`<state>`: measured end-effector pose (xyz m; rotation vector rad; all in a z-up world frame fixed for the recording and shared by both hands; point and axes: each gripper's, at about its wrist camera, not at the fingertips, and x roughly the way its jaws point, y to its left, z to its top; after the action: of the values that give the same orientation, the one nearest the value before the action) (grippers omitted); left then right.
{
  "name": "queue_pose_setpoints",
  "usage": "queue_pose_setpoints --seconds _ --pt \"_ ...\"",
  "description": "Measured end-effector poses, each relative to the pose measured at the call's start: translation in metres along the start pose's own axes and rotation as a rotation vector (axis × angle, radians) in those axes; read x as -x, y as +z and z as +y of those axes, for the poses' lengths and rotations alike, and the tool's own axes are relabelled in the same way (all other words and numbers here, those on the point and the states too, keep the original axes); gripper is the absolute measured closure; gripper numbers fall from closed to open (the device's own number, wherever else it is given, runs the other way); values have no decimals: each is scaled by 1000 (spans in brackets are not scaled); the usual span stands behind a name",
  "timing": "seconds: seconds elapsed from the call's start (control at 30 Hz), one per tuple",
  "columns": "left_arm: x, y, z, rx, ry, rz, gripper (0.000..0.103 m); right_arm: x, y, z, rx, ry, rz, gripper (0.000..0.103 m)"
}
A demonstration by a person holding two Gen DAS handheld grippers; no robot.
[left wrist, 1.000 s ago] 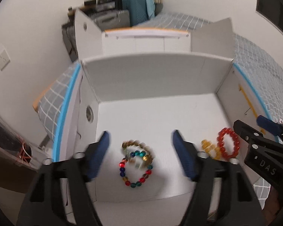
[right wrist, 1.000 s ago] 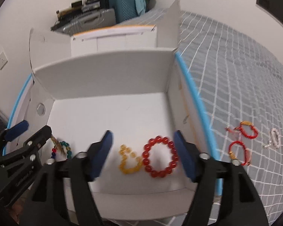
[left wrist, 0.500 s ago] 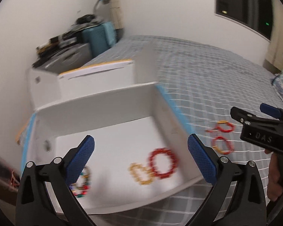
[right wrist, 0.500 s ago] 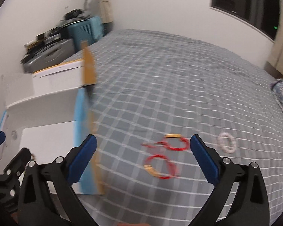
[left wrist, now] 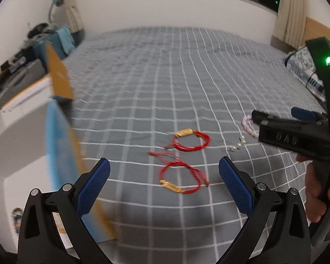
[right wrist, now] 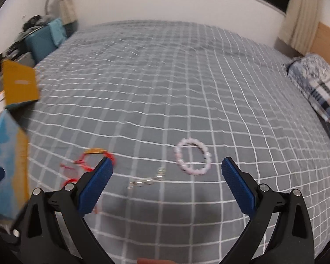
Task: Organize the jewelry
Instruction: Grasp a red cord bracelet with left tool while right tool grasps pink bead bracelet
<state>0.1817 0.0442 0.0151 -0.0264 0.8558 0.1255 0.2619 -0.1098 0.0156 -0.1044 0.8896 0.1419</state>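
Note:
My left gripper (left wrist: 164,183) is open and empty, hovering over a red cord bracelet with a gold bar (left wrist: 180,179) on the grey checked bedspread. A second red cord bracelet (left wrist: 191,140) lies just beyond it. My right gripper (right wrist: 166,180) is open and empty, above a pale pink bead bracelet (right wrist: 193,159) and a small silver chain (right wrist: 146,179). The red bracelets show at the left of the right wrist view (right wrist: 92,156). The right gripper body (left wrist: 294,136) shows at the right of the left wrist view, partly covering the pink bracelet (left wrist: 248,125).
The white cardboard box (left wrist: 15,136) with blue-edged flaps stands at the left on the bed; its flap also shows in the right wrist view (right wrist: 10,158). A patterned pillow (right wrist: 319,88) lies at the far right. Luggage and clutter (left wrist: 35,41) sit by the far left wall.
Both grippers have swung right, away from the box with the bead bracelets, to the loose bracelets on the bedspread. Both jaws opened wider between one second and half a second ago.

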Motion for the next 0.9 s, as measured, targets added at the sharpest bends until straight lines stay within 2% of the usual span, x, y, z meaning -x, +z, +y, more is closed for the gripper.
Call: queue_pose_setpoints --seconds 0.1,0.17,0.27,0.33,0.4,0.53,0.6,0.67,0.7,0.8,0.87,0.9 --pt "-36 -6 -7 -1 -19 44 6 -30 -1 -22 -42 -3 38 8" --pt "-60 -12 -9 -10 -6 78 6 -50 -3 -34 -67 6 65 8" --pt "-79 -20 0 14 3 98 6 -75 -3 -40 -65 -4 106 8" --pt "-94 -22 1 37 -21 142 6 -90 -3 -42 -64 -1 125 8" --pt "-98 -27 8 53 -39 154 6 -100 -3 -45 -72 0 134 8" --pt "-105 -30 3 29 -15 155 6 -113 -4 -43 -55 -10 149 9" --pt "-105 -33 -1 20 -4 144 8 -118 -6 -40 -44 -19 161 16" --pt "-105 -34 -2 17 0 141 15 -125 -7 -39 -39 -22 177 26" --pt "-105 -35 -2 16 0 144 17 -126 -7 -40 -42 -22 179 27" --pt "-102 -33 0 13 6 152 36 -127 -8 -41 -47 -28 182 41" --pt "-101 -31 0 4 10 161 54 -124 -8 -41 -45 -42 183 61" --pt "-100 -31 1 -2 5 168 59 -123 -8 -41 -45 -49 184 67"
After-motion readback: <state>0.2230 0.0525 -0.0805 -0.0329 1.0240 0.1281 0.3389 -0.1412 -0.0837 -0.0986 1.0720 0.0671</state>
